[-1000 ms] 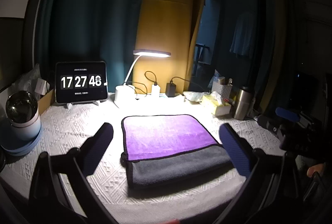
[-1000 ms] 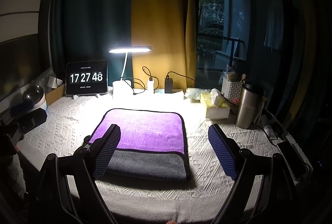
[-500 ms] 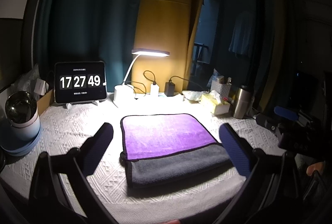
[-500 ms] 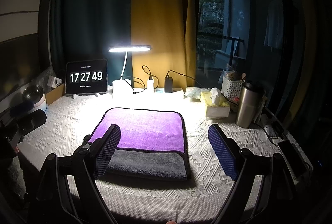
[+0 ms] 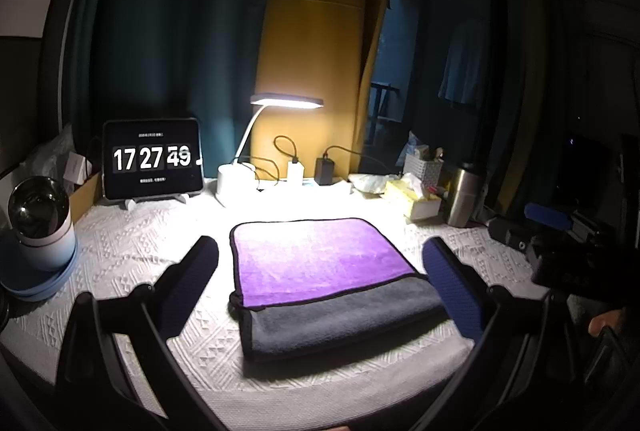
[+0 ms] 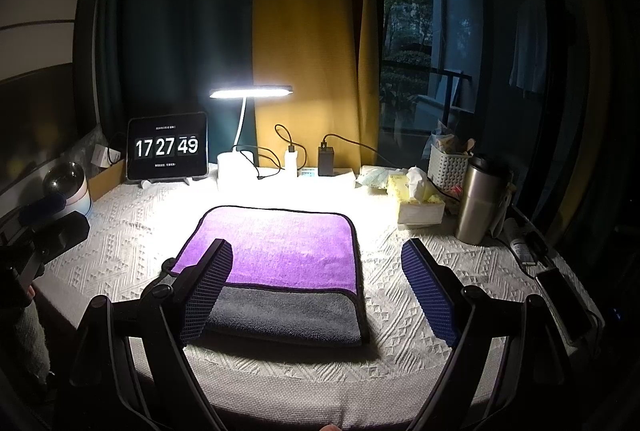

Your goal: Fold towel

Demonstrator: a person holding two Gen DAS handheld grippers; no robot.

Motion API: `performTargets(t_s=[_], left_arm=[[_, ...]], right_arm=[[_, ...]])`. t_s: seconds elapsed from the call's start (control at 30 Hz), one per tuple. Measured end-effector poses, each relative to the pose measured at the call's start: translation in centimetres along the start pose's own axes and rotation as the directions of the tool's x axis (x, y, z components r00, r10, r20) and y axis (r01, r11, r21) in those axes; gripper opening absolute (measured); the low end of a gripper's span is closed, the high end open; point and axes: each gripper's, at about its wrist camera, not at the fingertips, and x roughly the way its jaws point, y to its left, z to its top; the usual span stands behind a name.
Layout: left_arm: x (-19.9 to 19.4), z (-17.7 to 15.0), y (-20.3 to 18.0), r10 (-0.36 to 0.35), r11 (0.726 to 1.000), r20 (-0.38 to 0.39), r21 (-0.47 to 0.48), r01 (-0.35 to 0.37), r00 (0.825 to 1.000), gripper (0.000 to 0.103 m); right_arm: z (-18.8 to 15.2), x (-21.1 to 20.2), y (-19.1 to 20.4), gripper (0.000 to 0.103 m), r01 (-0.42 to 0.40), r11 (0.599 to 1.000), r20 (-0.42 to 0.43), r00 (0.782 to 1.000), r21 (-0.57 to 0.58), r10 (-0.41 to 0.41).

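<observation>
A purple and grey towel (image 5: 320, 271) lies folded flat on the white textured tablecloth (image 5: 132, 251), grey layer at the near edge. It also shows in the right wrist view (image 6: 288, 263). My left gripper (image 5: 320, 271) is open and empty, held above the table's near edge with the towel between its blue-padded fingers (image 5: 452, 287). My right gripper (image 6: 316, 287) is open and empty, its left finger (image 6: 208, 287) over the towel's near left part. Each gripper shows at the edge of the other's view.
A lit desk lamp (image 5: 256, 151), a tablet clock (image 5: 152, 159) and chargers stand at the back. A steel cup (image 5: 40, 215) sits at left. A tissue box (image 6: 416, 199), steel tumbler (image 6: 480, 199) and basket stand at right. A phone (image 6: 564, 303) lies at the right edge.
Both grippers stay open and almost still. The clock went from 17:27:48 to 17:27:49. The towel has not moved.
</observation>
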Motion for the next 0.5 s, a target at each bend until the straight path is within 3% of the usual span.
performTargets(t_s=[0.5], left_arm=[[0.04, -0.13, -0.12, -0.010, 1.000, -0.001, 0.003, 0.010, 1.000, 0.102]], right_arm=[[-0.01, 0.08, 0.07, 0.089, -0.002, 1.000, -0.005, 1.000, 0.000, 0.002]])
